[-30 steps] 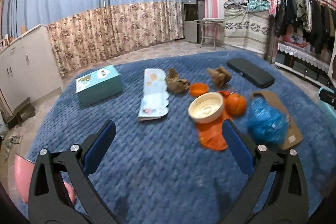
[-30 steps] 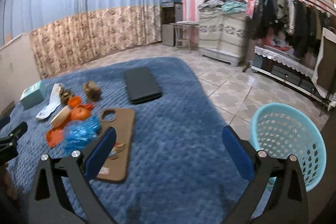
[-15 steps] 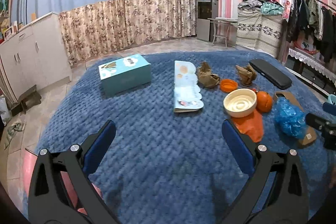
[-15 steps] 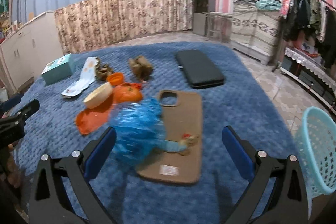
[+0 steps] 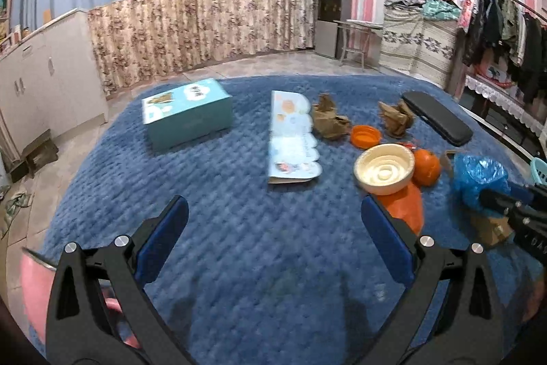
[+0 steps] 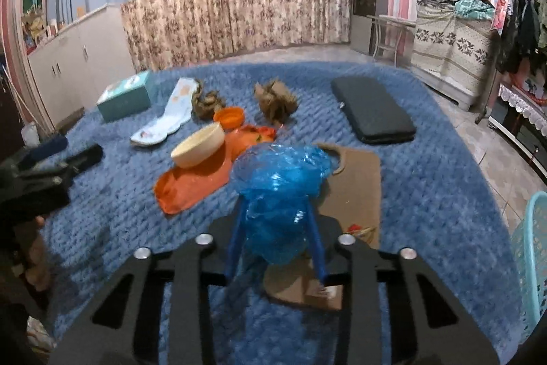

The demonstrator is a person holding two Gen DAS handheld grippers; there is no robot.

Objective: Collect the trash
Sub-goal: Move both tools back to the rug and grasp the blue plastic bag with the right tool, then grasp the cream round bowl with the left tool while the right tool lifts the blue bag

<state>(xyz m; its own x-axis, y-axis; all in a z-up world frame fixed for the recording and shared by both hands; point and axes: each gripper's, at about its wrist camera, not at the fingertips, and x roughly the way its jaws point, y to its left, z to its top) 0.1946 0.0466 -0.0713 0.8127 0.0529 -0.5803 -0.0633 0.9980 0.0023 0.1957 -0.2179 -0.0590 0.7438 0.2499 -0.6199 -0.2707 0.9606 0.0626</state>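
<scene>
While the teal basket is cut off at the frame edge and the brown board lies partly hidden, the right gripper fingers are closing on the blue plastic bag atop the blue blanket; left gripper fingers wide, empty.

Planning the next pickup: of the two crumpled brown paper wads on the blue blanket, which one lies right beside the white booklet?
The left brown wad, almost against the white booklet. The other wad lies beyond the orange lid, nearer the black case.
</scene>
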